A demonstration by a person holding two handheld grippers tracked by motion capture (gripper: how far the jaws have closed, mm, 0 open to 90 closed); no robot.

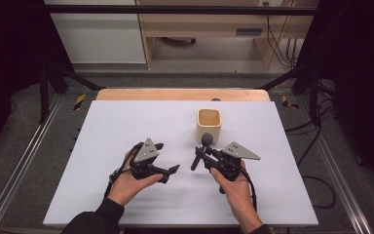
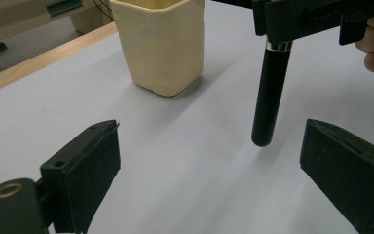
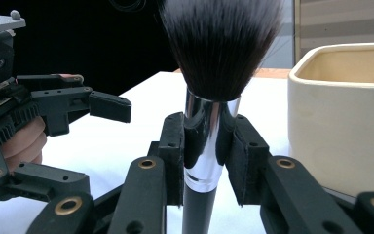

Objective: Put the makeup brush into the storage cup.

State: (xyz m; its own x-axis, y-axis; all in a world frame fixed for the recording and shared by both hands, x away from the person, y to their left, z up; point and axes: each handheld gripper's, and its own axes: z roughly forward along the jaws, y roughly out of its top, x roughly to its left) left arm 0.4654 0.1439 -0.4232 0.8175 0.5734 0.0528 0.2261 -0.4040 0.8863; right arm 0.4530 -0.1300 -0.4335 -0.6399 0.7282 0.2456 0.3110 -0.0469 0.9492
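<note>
A makeup brush [image 1: 200, 151] with dark bristles, a silver ferrule and a black handle stands upright. My right gripper [image 1: 203, 152] is shut on it. In the right gripper view both pads clamp the brush [image 3: 217, 44] at its ferrule, and the right gripper [image 3: 206, 134] holds the bristles upward. A cream square cup [image 1: 208, 125] stands empty just behind the brush. My left gripper [image 1: 168, 157] is open with nothing between its jaws, a short way left of the brush. In the left gripper view the left gripper [image 2: 212, 134] faces the brush handle [image 2: 271, 92], whose end hovers just over the sheet, and the cup [image 2: 160, 44].
A white sheet [image 1: 121, 126] covers the table, and a wooden edge [image 1: 175, 94] shows at the far side. Black frame bars and cables run along both sides. The cup [image 3: 341, 126] sits close to the right of the held brush. Bare sheet lies in front of both hands.
</note>
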